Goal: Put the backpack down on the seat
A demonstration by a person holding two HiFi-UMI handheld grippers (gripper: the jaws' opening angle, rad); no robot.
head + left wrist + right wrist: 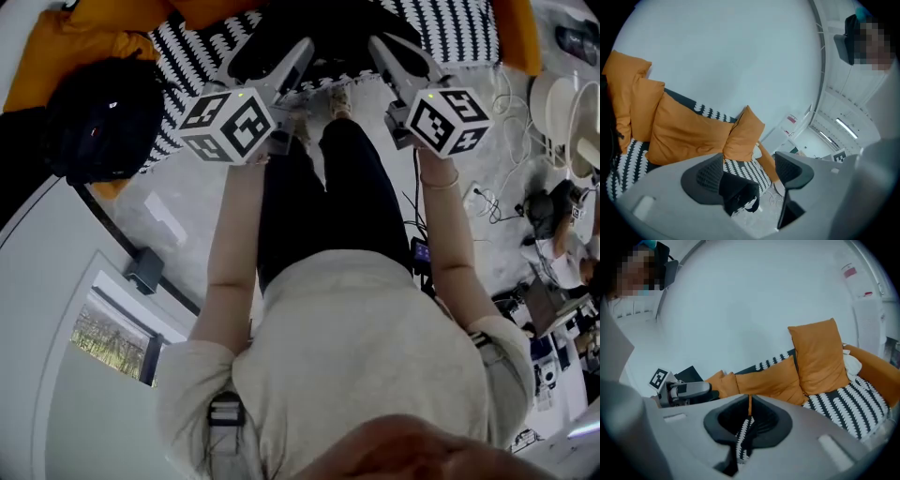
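The seat (450, 28) seems already to bear the backpack (103, 117), well left of the left tongs (750, 172), whose jaws stand apart. The right tongs (749, 417) are closed on nothing. Best draw both straight back without brushing the backpack.

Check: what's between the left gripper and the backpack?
Only the patterned seat cover, as the head view shows. The backpack lies on the seat, left of the left gripper and apart from it.
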